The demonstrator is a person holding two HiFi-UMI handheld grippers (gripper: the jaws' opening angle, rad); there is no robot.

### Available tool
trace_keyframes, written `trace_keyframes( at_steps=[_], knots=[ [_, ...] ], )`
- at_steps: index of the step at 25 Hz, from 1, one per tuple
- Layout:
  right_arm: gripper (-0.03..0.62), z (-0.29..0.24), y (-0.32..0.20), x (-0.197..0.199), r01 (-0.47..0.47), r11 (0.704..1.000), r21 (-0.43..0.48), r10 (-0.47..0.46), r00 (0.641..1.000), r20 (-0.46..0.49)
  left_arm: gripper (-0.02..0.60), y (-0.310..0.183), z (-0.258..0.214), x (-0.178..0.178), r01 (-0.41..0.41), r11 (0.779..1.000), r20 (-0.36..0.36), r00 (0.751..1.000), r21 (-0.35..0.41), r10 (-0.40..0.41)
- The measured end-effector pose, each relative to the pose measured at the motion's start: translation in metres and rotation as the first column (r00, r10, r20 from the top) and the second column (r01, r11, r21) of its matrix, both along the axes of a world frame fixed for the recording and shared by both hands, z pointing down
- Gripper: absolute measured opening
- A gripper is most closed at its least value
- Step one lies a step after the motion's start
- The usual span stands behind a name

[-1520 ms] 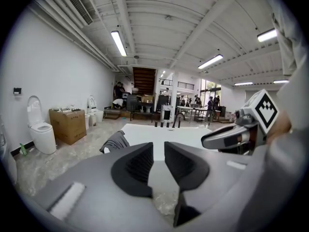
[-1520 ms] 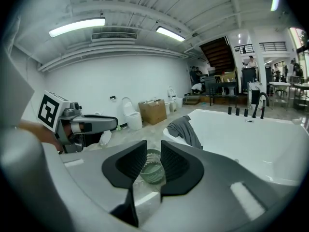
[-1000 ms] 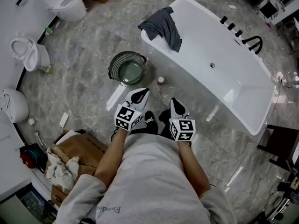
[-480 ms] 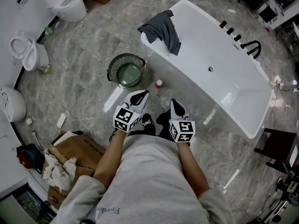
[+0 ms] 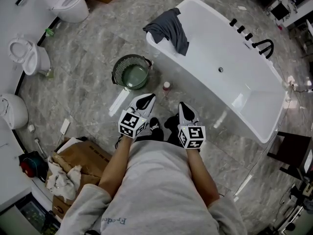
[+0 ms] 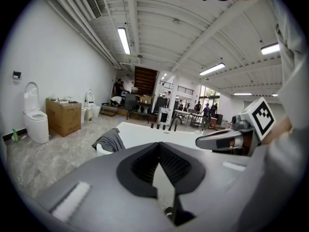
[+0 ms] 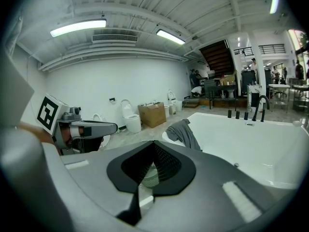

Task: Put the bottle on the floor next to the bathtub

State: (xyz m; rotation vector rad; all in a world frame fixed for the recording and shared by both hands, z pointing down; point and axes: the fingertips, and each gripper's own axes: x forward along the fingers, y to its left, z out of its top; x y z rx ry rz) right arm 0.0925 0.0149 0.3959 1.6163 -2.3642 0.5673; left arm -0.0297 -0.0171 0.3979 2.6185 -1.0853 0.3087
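**Bottle down, both tools empty**

Your left tool (image 5: pixel 148 98) and right tool (image 5: pixel 182 106) are closed on nothing and have hardly moved in the last second. The bottle (image 5: pixel 167 86) stands untouched on the floor (image 5: pixel 93 58), just beside the bathtub (image 5: pixel 195 89) wall. The task looks done.

Surface: grey marbled floor (image 5: pixel 88 48) is carrying everything | Fixtures: white bathtub (image 5: pixel 230 67) is standing at right; toilet (image 5: pixel 66 4) is standing at upper left | Loose items: small red-capped bottle (image 5: pixel 167 86) is standing upright just beside the bathtub; round green basket (image 5: pixel 131 72) is sitting near the bottle; white strip (image 5: pixel 119 103) is lying flat below the basket; open cardboard box (image 5: pixel 80 158) is resting at lower left
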Motion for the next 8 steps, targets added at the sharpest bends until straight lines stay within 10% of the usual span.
trace_keyframes(
  at_steps=[8],
  knots=[
    [0.000,0.0001,-0.0071,0.0063,-0.005,1.000,0.014,0.005,1.000,0.005,0.057,-0.0055,0.0037,0.0074,-0.014,1.000,-0.002,1.000,0.000,0.014]
  ],
)
